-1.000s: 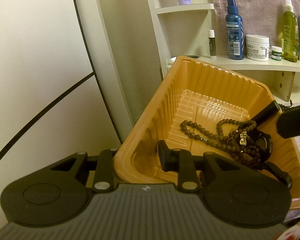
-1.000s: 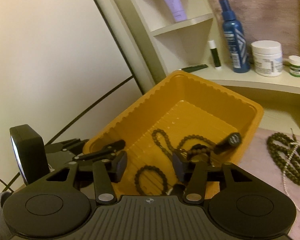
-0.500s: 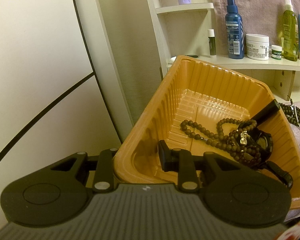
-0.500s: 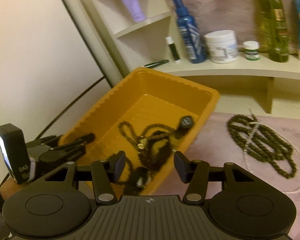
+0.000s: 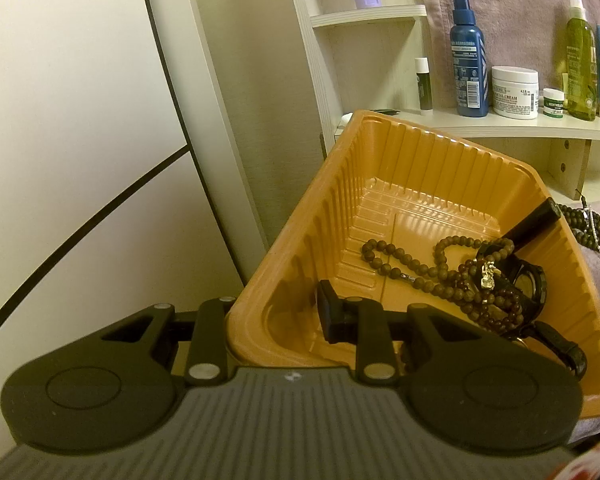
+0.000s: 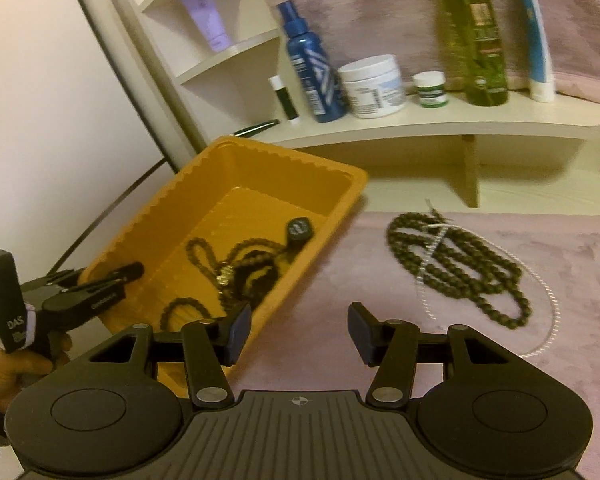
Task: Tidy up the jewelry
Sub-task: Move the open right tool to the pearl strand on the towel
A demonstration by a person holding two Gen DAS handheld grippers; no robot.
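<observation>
An orange plastic tray (image 5: 420,132) holds brown bead strings (image 5: 404,266), a black watch (image 5: 528,280) and a black tube (image 5: 536,220). My left gripper (image 5: 274,308) is shut on the tray's near wall, one finger inside and one outside; in the right wrist view that left gripper (image 6: 112,280) sits at the tray's (image 6: 260,156) left corner. My right gripper (image 6: 299,322) stands open over the pink cloth, nothing between its fingers, just right of the tray. A dark green bead necklace (image 6: 460,264) with a thin white chain (image 6: 548,312) lies on the cloth ahead to the right.
A cream shelf (image 6: 460,124) behind the tray carries a blue spray bottle (image 6: 312,76), a white jar (image 6: 374,86) and a tall green bottle (image 6: 476,32). A white panel and wall stand to the left. A person's hand (image 6: 16,364) holds the left gripper.
My right gripper has swung to the right, from above the tray to over the pink cloth, bringing the green necklace closer. The left gripper and tray have stayed put.
</observation>
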